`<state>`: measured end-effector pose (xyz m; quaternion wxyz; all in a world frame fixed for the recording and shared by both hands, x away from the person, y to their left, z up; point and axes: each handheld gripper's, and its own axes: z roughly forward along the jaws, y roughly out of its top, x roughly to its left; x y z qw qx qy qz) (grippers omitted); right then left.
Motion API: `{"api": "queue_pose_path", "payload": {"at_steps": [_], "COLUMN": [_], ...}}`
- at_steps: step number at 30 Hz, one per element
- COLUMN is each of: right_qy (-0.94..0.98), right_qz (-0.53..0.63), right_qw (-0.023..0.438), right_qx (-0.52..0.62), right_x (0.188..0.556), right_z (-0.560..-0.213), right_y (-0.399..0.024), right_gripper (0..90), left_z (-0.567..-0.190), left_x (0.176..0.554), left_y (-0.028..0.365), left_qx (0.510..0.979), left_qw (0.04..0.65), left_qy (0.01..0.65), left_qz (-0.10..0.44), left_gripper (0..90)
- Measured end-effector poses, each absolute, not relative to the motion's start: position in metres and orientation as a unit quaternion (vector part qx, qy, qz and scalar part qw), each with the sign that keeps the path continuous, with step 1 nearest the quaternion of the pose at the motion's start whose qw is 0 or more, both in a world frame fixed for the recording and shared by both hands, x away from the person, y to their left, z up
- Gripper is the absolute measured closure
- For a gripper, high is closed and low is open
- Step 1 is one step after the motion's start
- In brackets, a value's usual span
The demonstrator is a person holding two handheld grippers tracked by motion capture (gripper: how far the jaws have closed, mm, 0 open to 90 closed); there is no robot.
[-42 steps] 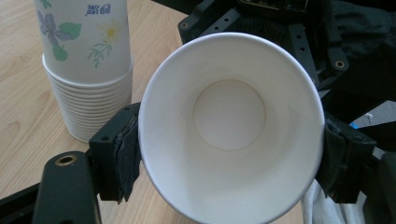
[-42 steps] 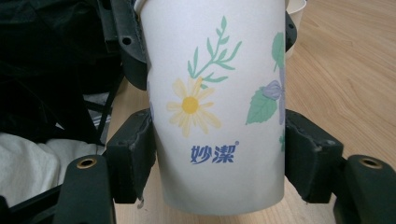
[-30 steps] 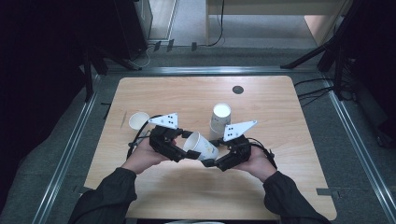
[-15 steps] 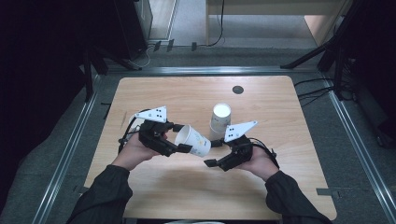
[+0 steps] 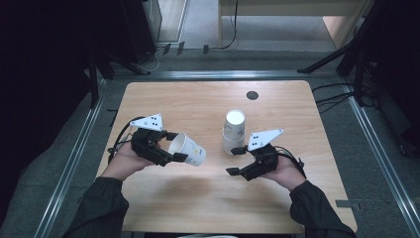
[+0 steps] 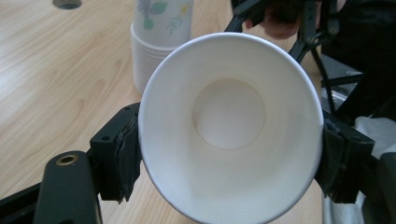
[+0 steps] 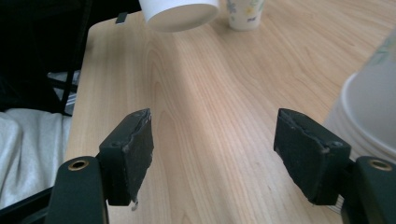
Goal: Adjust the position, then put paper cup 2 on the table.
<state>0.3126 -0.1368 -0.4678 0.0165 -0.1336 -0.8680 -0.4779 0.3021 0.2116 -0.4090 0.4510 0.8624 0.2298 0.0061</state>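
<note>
On the table [image 5: 208,198], one held cup [image 5: 188,149], one cup stack [image 5: 233,131].

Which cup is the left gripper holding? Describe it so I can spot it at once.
On the wooden table, look left of the upside-down cup stack. The single paper cup lies sideways, clamped in the left gripper, its open mouth facing the hand, unlike the standing stack.

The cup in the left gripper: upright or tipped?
Tipped. The cup lies sideways between the left gripper's pads, mouth toward that gripper's camera, showing an empty inside.
</note>
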Motion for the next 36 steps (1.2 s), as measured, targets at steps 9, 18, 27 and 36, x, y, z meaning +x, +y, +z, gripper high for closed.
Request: {"api": "queue_pose_path", "payload": {"at_steps": [9,18,27,36], "right_qy": [-0.868,-0.868,-0.87,-0.873], "right_qz": [-0.477,-0.467,-0.461,-0.457], "right_qw": [-0.006,-0.024,-0.036,-0.04], "right_qx": [-0.139,-0.166,-0.171,-0.167], "right_x": [0.308,0.314,0.313,0.314], "right_z": [-0.463,-0.465,-0.467,-0.467], "right_y": [-0.144,-0.154,-0.154,-0.154], "right_gripper": [28.4,28.3,28.2,28.2], "left_z": [-0.412,-0.415,-0.418,-0.422], "left_x": [0.295,0.291,0.293,0.301], "left_y": [0.231,0.249,0.264,0.275], "left_qx": [0.87,0.883,0.894,0.908], "left_qw": [0.429,0.391,0.353,0.303], "left_qy": [0.242,0.258,0.273,0.286], "left_qz": [0.014,0.029,0.038,0.048], "left_gripper": [21.7,21.7,21.7,21.9]}}
